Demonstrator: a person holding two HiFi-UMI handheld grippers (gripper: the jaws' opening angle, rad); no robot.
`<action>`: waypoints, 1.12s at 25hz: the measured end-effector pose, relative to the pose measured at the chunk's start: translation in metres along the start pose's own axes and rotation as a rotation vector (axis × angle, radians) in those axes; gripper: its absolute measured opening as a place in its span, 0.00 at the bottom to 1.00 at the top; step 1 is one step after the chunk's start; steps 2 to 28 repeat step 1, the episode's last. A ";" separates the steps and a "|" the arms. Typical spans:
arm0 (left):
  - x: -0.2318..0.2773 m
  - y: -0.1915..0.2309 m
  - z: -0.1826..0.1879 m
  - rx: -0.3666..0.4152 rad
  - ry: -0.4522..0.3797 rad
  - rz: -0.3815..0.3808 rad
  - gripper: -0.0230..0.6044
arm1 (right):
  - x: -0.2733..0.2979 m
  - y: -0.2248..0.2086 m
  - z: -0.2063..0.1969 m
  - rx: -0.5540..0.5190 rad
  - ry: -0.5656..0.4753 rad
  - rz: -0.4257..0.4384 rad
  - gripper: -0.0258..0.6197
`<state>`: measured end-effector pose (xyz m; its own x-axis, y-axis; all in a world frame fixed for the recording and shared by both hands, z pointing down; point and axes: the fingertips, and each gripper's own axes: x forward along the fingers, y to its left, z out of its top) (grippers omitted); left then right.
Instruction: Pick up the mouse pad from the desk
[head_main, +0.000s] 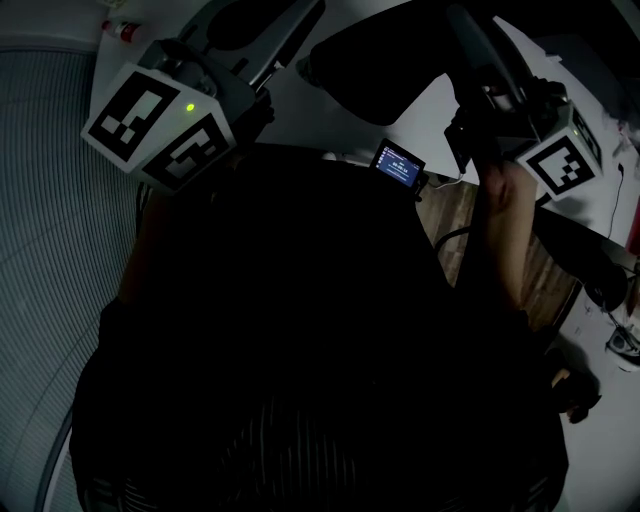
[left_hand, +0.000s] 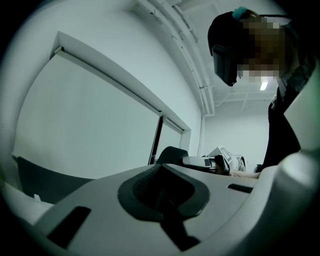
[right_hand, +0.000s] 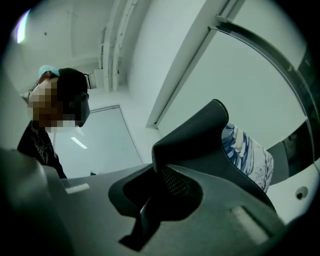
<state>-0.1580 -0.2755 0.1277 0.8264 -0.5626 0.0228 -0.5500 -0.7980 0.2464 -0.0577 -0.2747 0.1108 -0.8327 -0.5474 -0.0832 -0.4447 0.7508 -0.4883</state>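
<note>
The mouse pad (head_main: 390, 70) is dark on one face and has a blue and white pattern on the other. It hangs in the air between my two grippers, above the desk. My right gripper (head_main: 470, 55) is shut on one end. In the right gripper view the pad (right_hand: 200, 135) rises out of the closed jaws of the right gripper (right_hand: 160, 195). My left gripper (head_main: 285, 45) is at the pad's other end. In the left gripper view its jaws (left_hand: 162, 192) are together, and the pad's dark edge (left_hand: 172, 154) stands just beyond them.
A small device with a lit screen (head_main: 400, 165) lies on the wooden desk (head_main: 470, 225) below the pad, with a cable beside it. The person's dark torso fills the middle of the head view. Ribbed grey flooring (head_main: 50, 260) is at the left. White walls lie beyond the grippers.
</note>
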 end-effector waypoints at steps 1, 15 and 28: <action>0.001 -0.006 0.012 0.018 -0.002 -0.006 0.05 | 0.004 0.009 0.004 -0.013 0.007 0.002 0.06; 0.001 -0.006 0.012 0.018 -0.002 -0.006 0.05 | 0.004 0.009 0.004 -0.013 0.007 0.002 0.06; 0.001 -0.006 0.012 0.018 -0.002 -0.006 0.05 | 0.004 0.009 0.004 -0.013 0.007 0.002 0.06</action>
